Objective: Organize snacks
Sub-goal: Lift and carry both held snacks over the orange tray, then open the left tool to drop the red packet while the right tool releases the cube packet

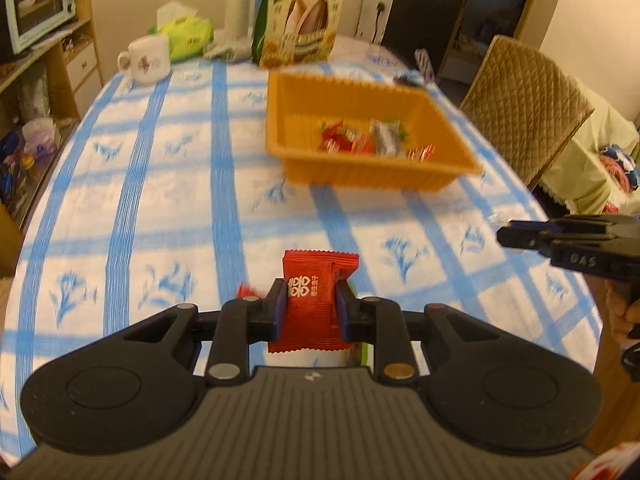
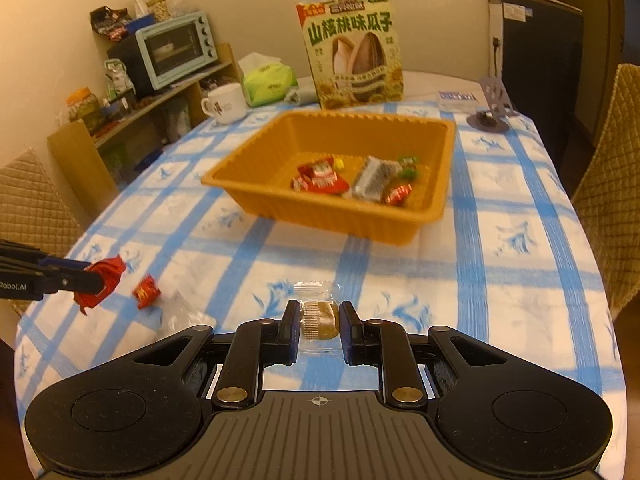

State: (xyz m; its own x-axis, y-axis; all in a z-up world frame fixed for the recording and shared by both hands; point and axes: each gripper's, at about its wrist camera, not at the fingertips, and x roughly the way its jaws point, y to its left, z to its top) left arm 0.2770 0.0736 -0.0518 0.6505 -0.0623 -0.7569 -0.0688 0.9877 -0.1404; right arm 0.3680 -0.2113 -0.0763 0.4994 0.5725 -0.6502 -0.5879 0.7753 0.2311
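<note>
Two handheld grippers angle down over the table. The left gripper [image 1: 310, 306] has its jaws clamped on a red snack packet [image 1: 316, 300], while the right gripper [image 2: 319, 322] pinches a clear-wrapped brown candy [image 2: 319, 316] (its wrapper poking out beyond the fingertips). Part of a hand [image 1: 622, 312] shows behind the right gripper.

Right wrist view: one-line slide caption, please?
Right gripper shut on a clear-wrapped brown snack, facing the orange tray of candies.
</note>
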